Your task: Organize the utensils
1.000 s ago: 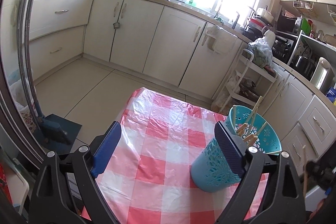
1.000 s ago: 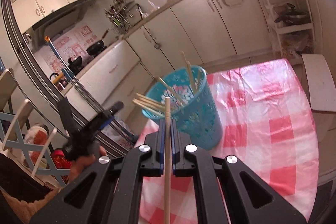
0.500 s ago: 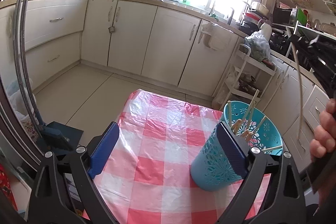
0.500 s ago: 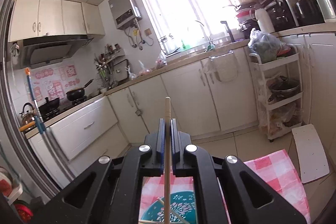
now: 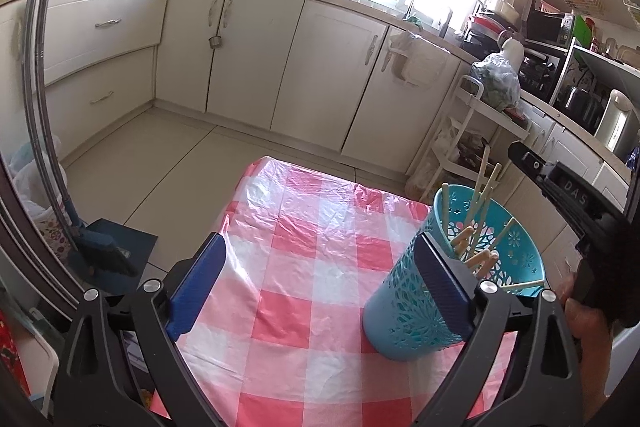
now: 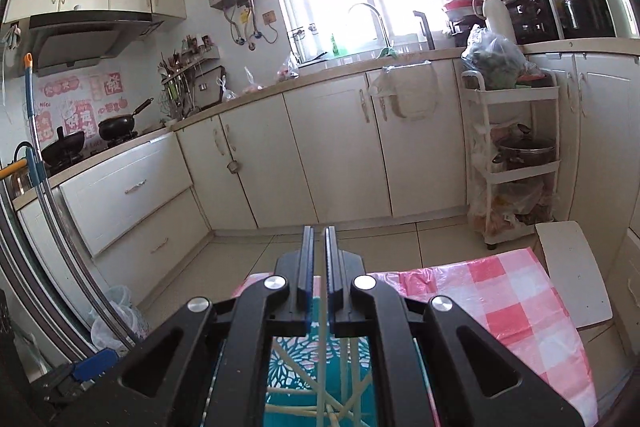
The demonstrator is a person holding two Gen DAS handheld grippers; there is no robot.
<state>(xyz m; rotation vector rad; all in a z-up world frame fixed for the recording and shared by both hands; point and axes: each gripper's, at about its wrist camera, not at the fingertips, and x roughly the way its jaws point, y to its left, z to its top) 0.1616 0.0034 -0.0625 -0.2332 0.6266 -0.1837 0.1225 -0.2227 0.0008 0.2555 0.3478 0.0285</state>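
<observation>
- Standing on the pink checked tablecloth (image 5: 304, 267), a teal perforated holder (image 5: 404, 311) of pale wooden chopsticks (image 5: 478, 191) sits behind the left gripper's (image 5: 320, 283) right finger; jaws wide apart.
- Right gripper (image 6: 319, 259) hangs above the holder (image 6: 288, 367), jaws slightly parted, a chopstick (image 6: 322, 367) below the gap.

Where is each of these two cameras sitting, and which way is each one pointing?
Left wrist: sits on the left gripper, looking across the checked tablecloth to the cabinets; its open fingers, the right gripper's body and the person's hand show.
Right wrist: sits on the right gripper, above the teal holder, facing the window; its fingers stand slightly apart.
Shared: holder, chopsticks, tablecloth, cabinets.
</observation>
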